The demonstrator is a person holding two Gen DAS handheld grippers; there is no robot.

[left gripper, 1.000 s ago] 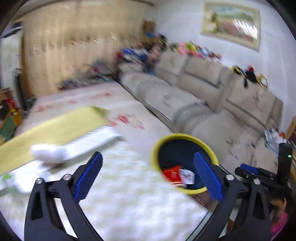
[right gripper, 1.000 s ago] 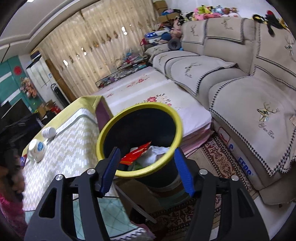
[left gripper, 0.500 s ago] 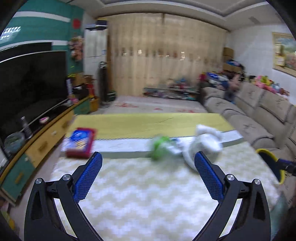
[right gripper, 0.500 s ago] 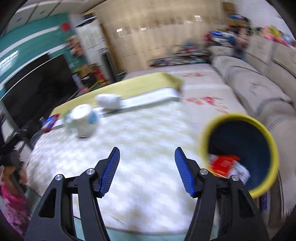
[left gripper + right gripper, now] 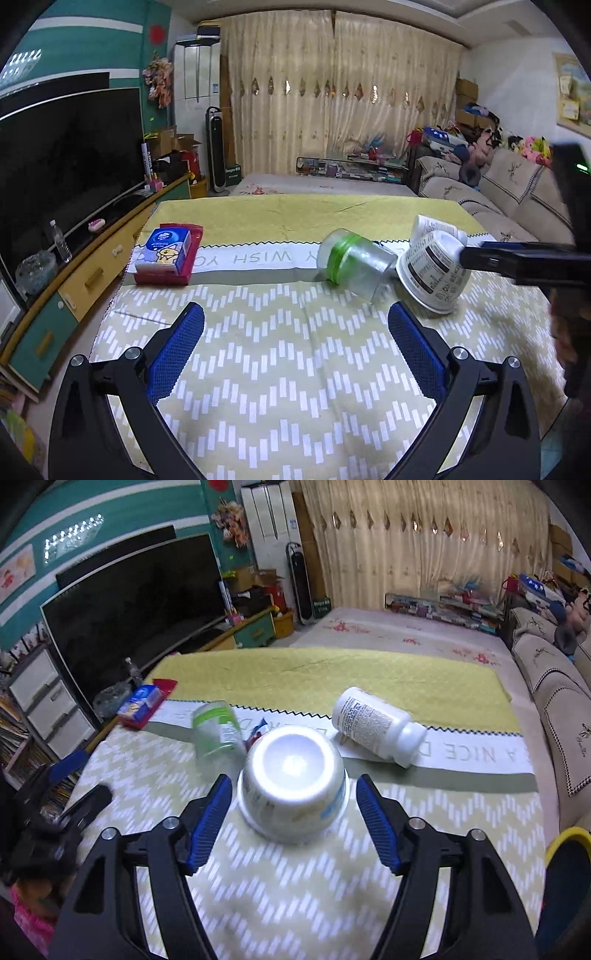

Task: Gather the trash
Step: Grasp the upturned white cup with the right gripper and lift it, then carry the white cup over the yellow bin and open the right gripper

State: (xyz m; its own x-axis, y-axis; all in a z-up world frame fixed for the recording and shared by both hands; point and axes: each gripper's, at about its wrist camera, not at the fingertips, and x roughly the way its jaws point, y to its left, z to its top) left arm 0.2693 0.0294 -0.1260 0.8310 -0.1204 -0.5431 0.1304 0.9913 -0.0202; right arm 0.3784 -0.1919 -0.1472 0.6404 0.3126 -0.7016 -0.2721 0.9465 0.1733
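Observation:
An upturned white paper cup (image 5: 293,786) with printed sides stands on the chevron tablecloth (image 5: 295,886). My right gripper (image 5: 291,794) straddles it; its jaws are opening and the blue pads stand clear of the cup's sides. A clear plastic cup with a green band (image 5: 216,734) lies on its side just left of it, and a white pill bottle (image 5: 376,725) lies behind to the right. My left gripper (image 5: 295,332) is open over bare cloth, short of the clear cup (image 5: 354,266) and white cup (image 5: 432,277). A finger of the right gripper (image 5: 491,258) reaches in by the white cup.
A blue tissue pack on a red tray (image 5: 166,253) sits at the table's left. The yellow-rimmed bin (image 5: 569,845) is off the table's right front corner. A TV cabinet (image 5: 85,280) runs along the left, a sofa (image 5: 554,686) along the right.
Both views have swung from the yellow bin and sofa round to the table. The right gripper has come up around the white cup and its jaws stand wider. The left gripper stays open.

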